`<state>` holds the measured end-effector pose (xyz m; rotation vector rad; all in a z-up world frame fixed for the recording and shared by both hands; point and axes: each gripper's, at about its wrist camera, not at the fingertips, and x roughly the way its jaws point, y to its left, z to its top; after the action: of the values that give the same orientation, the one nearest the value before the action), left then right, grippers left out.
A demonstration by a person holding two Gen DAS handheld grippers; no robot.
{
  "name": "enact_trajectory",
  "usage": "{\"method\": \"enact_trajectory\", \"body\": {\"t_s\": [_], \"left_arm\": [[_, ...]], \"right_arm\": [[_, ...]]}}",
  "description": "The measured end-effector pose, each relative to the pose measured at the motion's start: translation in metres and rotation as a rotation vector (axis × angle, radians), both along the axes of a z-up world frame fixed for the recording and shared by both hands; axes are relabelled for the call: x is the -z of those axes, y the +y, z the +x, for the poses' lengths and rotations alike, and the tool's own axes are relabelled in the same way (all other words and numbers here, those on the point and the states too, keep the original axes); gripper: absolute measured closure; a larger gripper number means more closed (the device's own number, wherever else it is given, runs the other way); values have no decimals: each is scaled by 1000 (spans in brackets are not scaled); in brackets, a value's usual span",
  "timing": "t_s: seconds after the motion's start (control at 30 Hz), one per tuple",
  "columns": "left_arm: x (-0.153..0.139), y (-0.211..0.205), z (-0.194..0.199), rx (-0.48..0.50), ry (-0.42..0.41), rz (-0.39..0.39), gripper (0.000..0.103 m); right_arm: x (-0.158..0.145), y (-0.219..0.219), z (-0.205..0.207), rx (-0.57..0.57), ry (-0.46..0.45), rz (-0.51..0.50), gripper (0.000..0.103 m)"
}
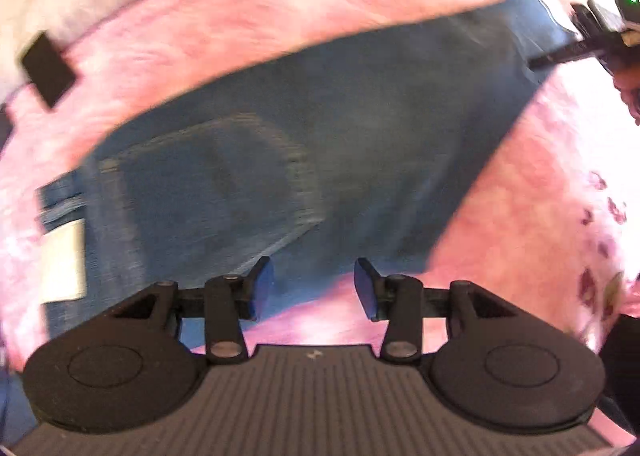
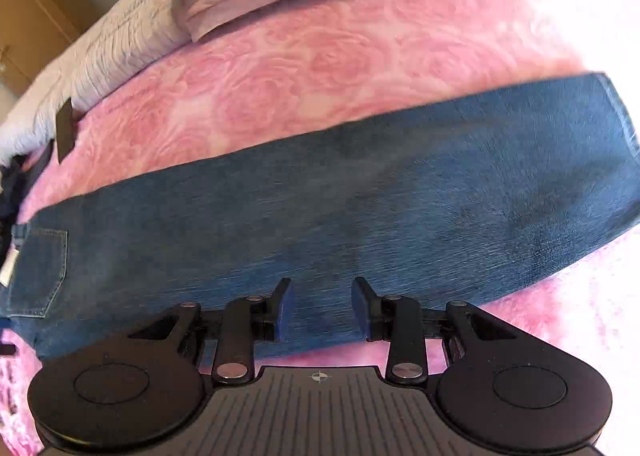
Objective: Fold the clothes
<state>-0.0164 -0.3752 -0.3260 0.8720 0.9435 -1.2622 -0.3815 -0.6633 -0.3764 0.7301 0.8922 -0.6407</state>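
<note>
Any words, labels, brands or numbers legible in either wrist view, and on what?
No readable text.
White tag at the waist of the jeans: blank or too blurred to read.
Crosshair mark on the right claw's body: a symbol, no letters.
Small pale mark on the left claw's body: too small to read.

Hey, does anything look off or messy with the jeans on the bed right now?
Nothing stands out. The jeans lie flat and folded lengthwise on the pink blanket, back pocket up. Both tools, left and right, are open and hold nothing. The left view is motion-blurred, so fine wrinkles are hard to judge.
</note>
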Motion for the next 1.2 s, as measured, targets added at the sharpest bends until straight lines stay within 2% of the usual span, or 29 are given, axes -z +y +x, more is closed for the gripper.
{"method": "enact_trajectory", "body": {"t_s": [0.07,0.17,0.27,0.3,0.37,0.43,0.5,0.53,0.57,0.7,0.8,0.83,0.9,1.0,1.13,1.17,1.2], "left_arm": [[0,19,25,-35,-18,-30,63],[13,46,70,-71,-64,-31,66],[30,64,111,-84,-90,-17,66],[33,70,119,-61,-92,-23,54],[34,80,130,-10,-108,-41,53],[30,94,115,123,-198,-63,61],[28,110,95,277,-300,-80,62],[27,117,85,354,-351,-88,61],[26,125,75,432,-402,-97,61],[59,148,46,694,-590,-71,59],[90,144,47,781,-716,-45,61],[98,142,49,799,-752,-40,65],[103,133,57,805,-730,-38,73],[91,131,68,762,-687,-66,76],[76,129,68,694,-638,-69,77],[74,128,68,686,-628,-66,77],[72,128,68,687,-623,-65,77]], "right_arm": [[-10,23,14,20,8,-2,67],[-15,60,42,50,-24,31,67],[-19,104,84,15,-65,59,67],[-20,119,98,1,-79,68,67],[-19,143,121,-21,-82,97,67],[-17,160,137,-35,-73,125,67],[-13,174,146,-64,-40,135,60],[-11,178,147,-68,-34,144,45],[-8,180,144,-61,-41,161,38],[4,187,134,-30,-69,230,38],[13,193,127,-6,-89,281,38],[16,195,125,1,-96,298,38],[26,199,123,44,-123,332,38],[39,203,120,105,-188,373,38],[46,211,122,135,-340,374,38],[50,213,123,139,-378,394,41],[54,214,127,141,-412,412,48]]}}
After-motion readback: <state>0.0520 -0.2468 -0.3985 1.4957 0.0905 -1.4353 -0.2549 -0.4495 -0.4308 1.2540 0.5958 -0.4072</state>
